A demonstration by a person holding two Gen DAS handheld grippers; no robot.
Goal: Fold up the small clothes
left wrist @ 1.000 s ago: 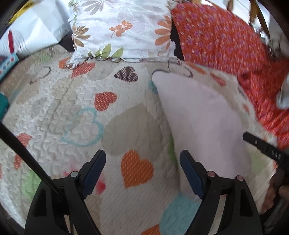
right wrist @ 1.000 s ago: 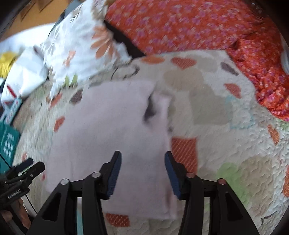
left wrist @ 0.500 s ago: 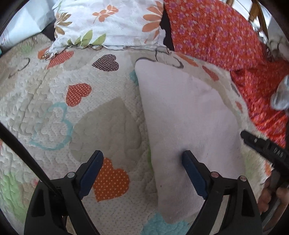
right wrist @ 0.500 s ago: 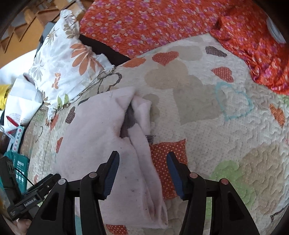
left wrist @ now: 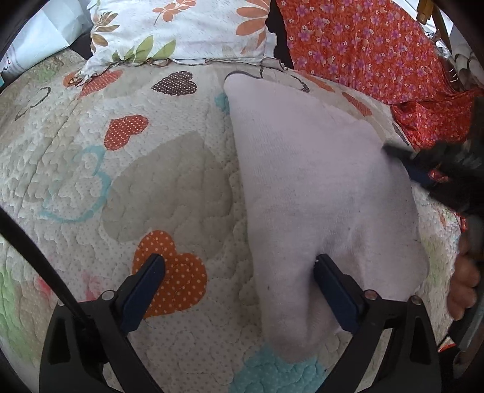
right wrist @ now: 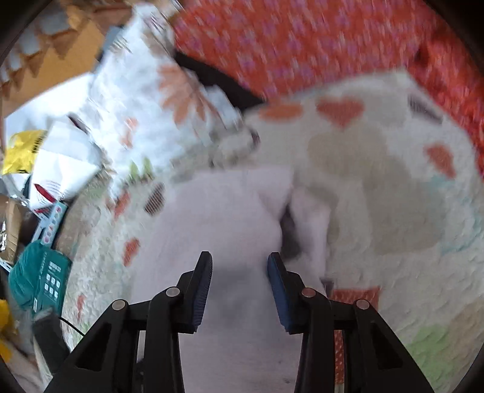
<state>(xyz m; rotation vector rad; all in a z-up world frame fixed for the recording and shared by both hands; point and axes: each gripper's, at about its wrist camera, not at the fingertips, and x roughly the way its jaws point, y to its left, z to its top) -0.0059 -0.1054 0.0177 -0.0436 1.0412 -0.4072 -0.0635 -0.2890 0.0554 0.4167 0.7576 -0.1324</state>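
Lying on: the pale pink garment [left wrist: 317,181] rests flat on a heart-patterned quilt [left wrist: 136,181], its long edge running from near to far.
Left gripper [left wrist: 239,272]: fingers spread wide, nothing between them; the right-hand fingertip touches the garment's near part, the left-hand one hangs over an orange heart on the quilt.
Right gripper [right wrist: 239,266]: fingers apart, about half open, gripping nothing, low above the garment; this view is blurred.
Garment in the right view [right wrist: 230,229]: a fold or opening with a dark gap shows on its right side, just beyond the right-hand fingertip.
Far side: a flowered pillow [left wrist: 181,27] lies against the quilt's far edge, with an orange flowered cloth [left wrist: 363,45] to its right.
Right edge of left view: the right gripper's dark tip [left wrist: 429,169] touches the garment's right border.
Left of right view: a teal box [right wrist: 39,278] sits beside the quilt.
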